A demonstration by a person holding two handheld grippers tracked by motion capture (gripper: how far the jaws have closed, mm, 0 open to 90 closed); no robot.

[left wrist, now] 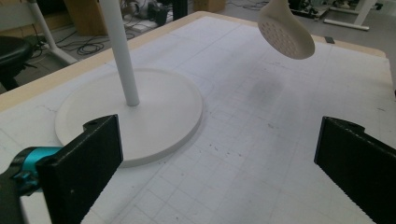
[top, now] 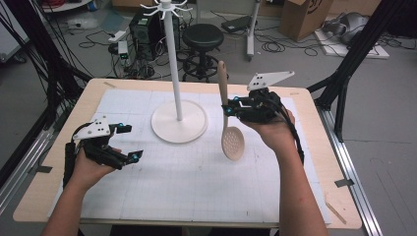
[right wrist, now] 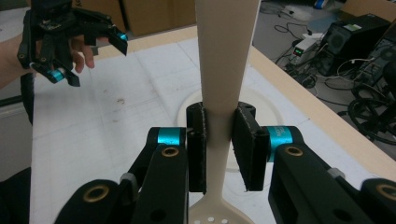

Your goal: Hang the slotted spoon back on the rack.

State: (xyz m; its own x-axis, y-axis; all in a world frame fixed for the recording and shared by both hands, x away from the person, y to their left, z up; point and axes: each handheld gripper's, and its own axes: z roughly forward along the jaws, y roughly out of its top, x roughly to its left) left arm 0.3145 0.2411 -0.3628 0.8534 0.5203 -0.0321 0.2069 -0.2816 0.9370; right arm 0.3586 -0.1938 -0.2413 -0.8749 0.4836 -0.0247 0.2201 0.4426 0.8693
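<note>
My right gripper is shut on the neck of a cream slotted spoon, held upright above the mat with its perforated bowl down and its handle up. In the right gripper view the black pads clamp the slotted spoon on both sides. A white rack stand with a round base and hooks on top rises just left of the spoon. My left gripper rests open at the mat's left with nothing between its jaws; its own view shows the stand base and the spoon bowl beyond.
A white gridded mat covers the wooden table. Behind the table stand a black stool, cables, electronics and a cardboard box. Black frame legs flank the table at right.
</note>
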